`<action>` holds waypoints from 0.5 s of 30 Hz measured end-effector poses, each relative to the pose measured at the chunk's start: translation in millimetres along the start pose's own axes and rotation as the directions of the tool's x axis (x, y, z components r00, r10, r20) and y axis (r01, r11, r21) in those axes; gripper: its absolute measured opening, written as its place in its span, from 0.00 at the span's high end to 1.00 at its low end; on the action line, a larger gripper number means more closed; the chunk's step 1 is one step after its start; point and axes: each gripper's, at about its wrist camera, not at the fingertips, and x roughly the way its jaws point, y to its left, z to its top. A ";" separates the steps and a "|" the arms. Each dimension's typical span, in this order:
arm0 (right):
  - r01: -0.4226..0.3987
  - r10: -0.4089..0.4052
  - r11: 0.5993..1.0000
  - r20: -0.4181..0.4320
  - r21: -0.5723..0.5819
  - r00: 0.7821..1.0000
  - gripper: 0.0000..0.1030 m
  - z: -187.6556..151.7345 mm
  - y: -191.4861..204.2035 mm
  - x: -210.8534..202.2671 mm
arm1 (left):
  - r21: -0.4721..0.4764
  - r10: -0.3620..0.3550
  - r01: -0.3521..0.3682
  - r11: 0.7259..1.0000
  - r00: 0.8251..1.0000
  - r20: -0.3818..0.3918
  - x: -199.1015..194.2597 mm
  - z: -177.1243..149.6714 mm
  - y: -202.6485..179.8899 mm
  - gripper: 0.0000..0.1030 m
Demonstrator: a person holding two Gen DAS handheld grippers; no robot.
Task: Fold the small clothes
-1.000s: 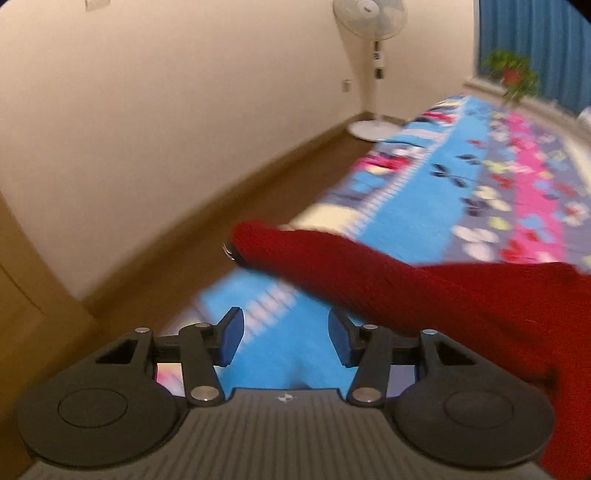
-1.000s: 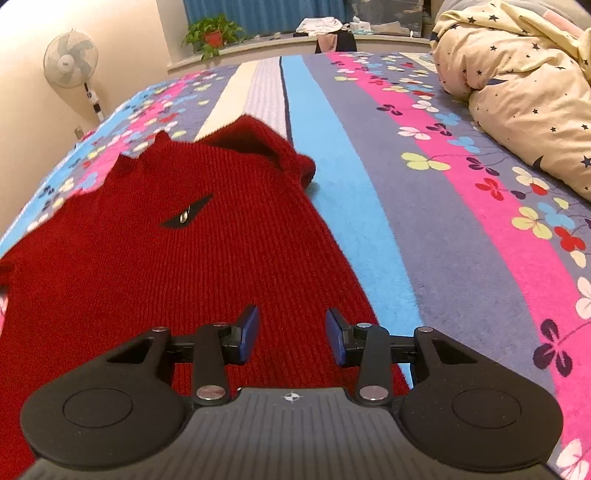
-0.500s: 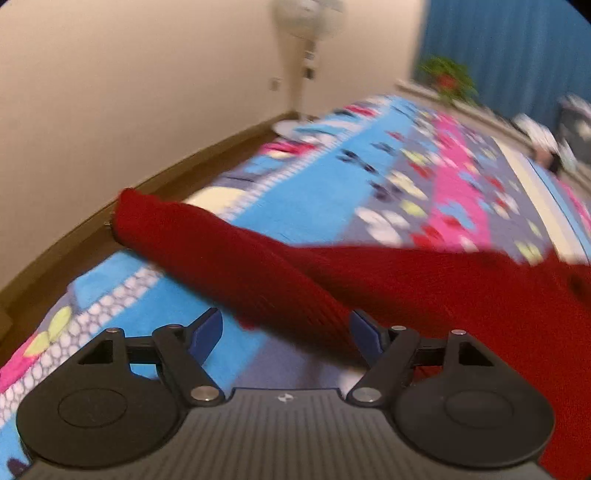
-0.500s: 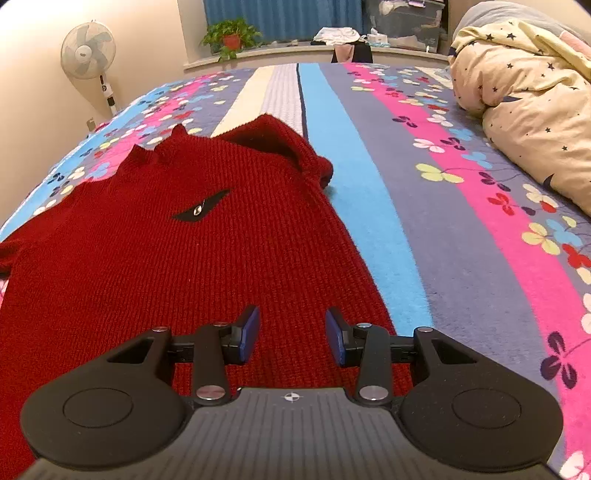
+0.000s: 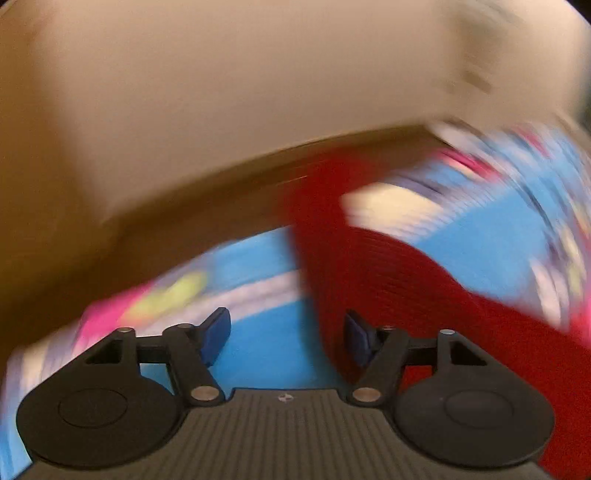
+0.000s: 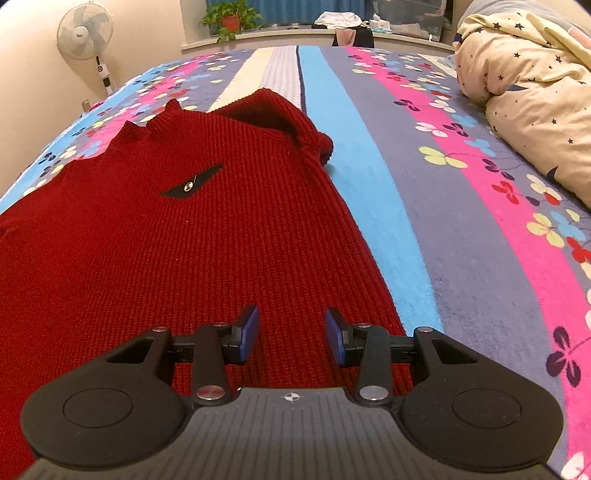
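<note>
Red sweater [image 6: 192, 236] lies flat, front up, on striped bedspread [image 6: 461, 258], neck far. Right gripper [image 6: 291, 334] hovers spread over near hem, likely anchoring. Left gripper [image 5: 286, 338] closing on sleeve [image 5: 332, 280]; contact blurred, cannot tell.

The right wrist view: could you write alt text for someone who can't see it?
A dark red knitted sweater lies flat on a striped, flowered bedspread, with the open right gripper hovering over its near hem. A star-print duvet is bunched at right; a standing fan stands far left.
</note>
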 end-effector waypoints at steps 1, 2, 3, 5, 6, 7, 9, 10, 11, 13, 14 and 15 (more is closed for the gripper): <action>0.001 -0.001 1.000 0.001 -0.007 1.000 0.60 0.3 0.5 0.3 | -0.049 -0.046 0.044 0.998 0.998 -0.033 -0.3 0.2 11.8 0.39; 0.002 -0.002 1.000 0.003 -0.009 1.000 0.60 1.1 0.8 0.6 | -0.091 -0.114 0.109 0.990 0.992 -0.051 0.6 1.2 18.4 0.39; 0.001 -0.001 1.000 0.006 -0.008 1.000 0.60 1.8 0.6 0.4 | -0.140 -0.188 0.179 0.974 0.980 -0.056 2.2 3.0 24.9 0.39; 0.000 0.000 1.000 0.010 -0.003 1.000 0.60 1.9 0.0 -1.3 | -0.192 -0.276 0.264 0.945 0.960 -0.041 8.4 9.5 29.2 0.39; 0.000 0.000 1.000 0.010 -0.003 1.000 0.60 1.4 -0.4 -2.0 | -0.189 -0.284 0.271 0.944 0.958 -0.046 14.1 12.9 26.0 0.39; 0.001 -0.001 1.000 0.010 -0.003 1.000 0.60 0.7 -1.2 -2.6 | -0.191 -0.278 0.264 0.945 0.959 -0.052 19.2 14.6 24.6 0.39; 0.006 -0.007 1.000 0.006 0.003 1.000 0.60 -0.3 -2.1 -2.9 | -0.199 -0.256 0.238 0.951 0.964 -0.075 34.0 13.0 26.7 0.54; 0.008 -0.008 1.000 0.006 0.009 1.000 0.60 -0.2 -3.2 -3.0 | -0.187 -0.237 0.221 0.957 0.969 -0.065 35.7 12.4 27.8 0.68; 0.010 -0.010 1.000 0.006 0.015 1.000 0.60 0.4 -4.3 -2.9 | -0.164 -0.239 0.229 0.960 0.970 -0.047 35.2 14.3 29.3 0.89; 0.008 -0.008 1.000 0.009 0.025 1.000 0.60 2.1 -5.3 -3.0 | -0.151 -0.254 0.266 0.952 0.962 0.097 14.4 22.0 36.4 0.90; 0.004 -0.004 1.000 0.012 0.026 1.000 0.60 2.7 -4.9 -3.4 | -0.127 -0.234 0.256 0.958 0.958 0.169 2.1 25.0 36.9 0.89; 0.001 -0.001 1.000 0.014 0.024 1.000 0.60 2.9 -4.4 -3.4 | -0.100 -0.199 0.223 0.970 0.957 0.211 -6.6 25.2 32.9 0.89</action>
